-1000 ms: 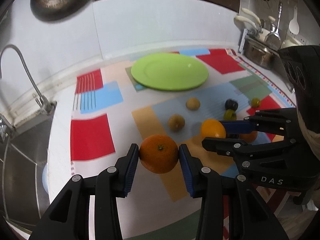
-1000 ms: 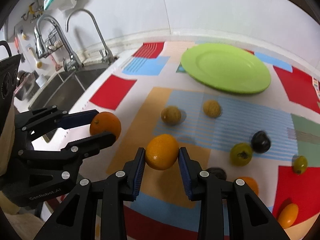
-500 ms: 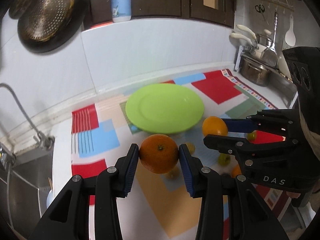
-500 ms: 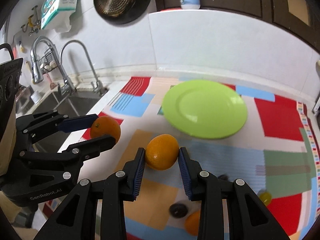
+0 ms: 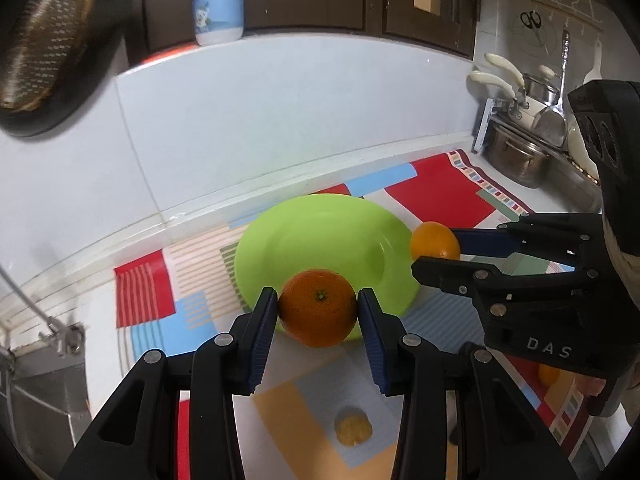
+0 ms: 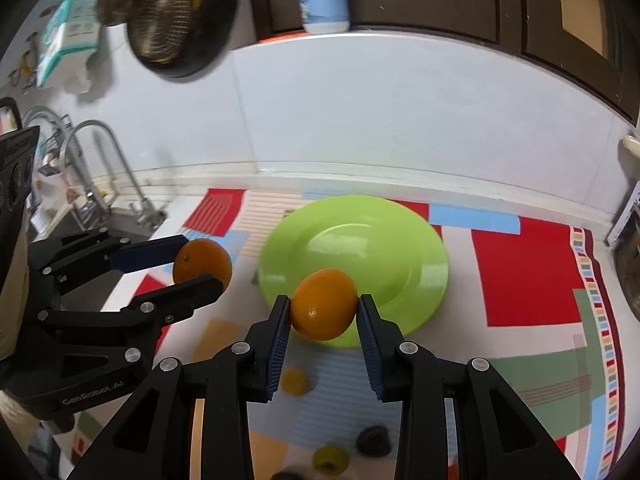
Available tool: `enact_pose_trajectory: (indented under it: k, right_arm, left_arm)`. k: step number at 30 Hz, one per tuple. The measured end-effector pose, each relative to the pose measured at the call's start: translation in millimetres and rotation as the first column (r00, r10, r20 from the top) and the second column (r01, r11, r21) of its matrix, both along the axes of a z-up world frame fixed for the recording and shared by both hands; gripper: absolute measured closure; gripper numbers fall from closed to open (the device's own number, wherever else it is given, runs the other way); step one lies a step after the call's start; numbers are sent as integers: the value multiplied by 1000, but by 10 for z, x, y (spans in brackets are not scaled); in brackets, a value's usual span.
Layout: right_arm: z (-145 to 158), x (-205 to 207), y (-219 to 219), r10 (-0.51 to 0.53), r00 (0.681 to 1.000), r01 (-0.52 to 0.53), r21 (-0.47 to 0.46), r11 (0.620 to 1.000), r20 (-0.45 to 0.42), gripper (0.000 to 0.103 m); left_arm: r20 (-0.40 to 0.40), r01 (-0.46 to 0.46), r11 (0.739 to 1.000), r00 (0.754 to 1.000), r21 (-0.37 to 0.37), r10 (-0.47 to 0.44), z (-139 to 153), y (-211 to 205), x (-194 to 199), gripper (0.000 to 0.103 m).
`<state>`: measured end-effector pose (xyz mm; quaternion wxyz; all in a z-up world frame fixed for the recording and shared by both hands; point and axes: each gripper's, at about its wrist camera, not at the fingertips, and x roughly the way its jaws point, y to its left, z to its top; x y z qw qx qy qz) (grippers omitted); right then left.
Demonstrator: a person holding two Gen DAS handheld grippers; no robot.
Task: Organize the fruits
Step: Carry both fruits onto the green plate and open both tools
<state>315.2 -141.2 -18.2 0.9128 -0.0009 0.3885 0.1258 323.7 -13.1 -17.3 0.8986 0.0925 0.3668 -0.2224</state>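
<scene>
My left gripper (image 5: 317, 309) is shut on a dark orange (image 5: 317, 307) and holds it in the air over the near edge of the green plate (image 5: 304, 236). My right gripper (image 6: 323, 311) is shut on a lighter orange (image 6: 324, 304), also raised in front of the green plate (image 6: 384, 248). The right gripper and its orange (image 5: 435, 241) show at the right of the left wrist view. The left gripper's orange (image 6: 203, 260) shows at the left of the right wrist view. The plate is bare.
Small fruits lie on the patterned mat below: a yellow one (image 5: 353, 431), a yellow one (image 6: 294, 380), a green one (image 6: 331, 458) and a dark one (image 6: 374, 440). A sink with faucet (image 6: 108, 172) is at the left. Pots (image 5: 516, 152) stand at the right.
Both grippers have risen and moved forward toward the plate, each still holding its orange. The loose fruits have dropped below and behind the fingers.
</scene>
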Motion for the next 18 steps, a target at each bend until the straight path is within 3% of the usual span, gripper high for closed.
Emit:
enact_pose_trajectory:
  k: [8, 18]
  right_arm:
    - [-216, 438, -131, -57, 995, 55, -17, 998, -82, 68]
    - [-702, 754, -186, -93, 973, 87, -36, 996, -213, 68]
  left_arm:
    - [-75, 12, 999, 997, 35, -10, -228, -120, 455, 62]
    - [-170, 17, 996, 985, 87, -2, -612, -231, 778, 62]
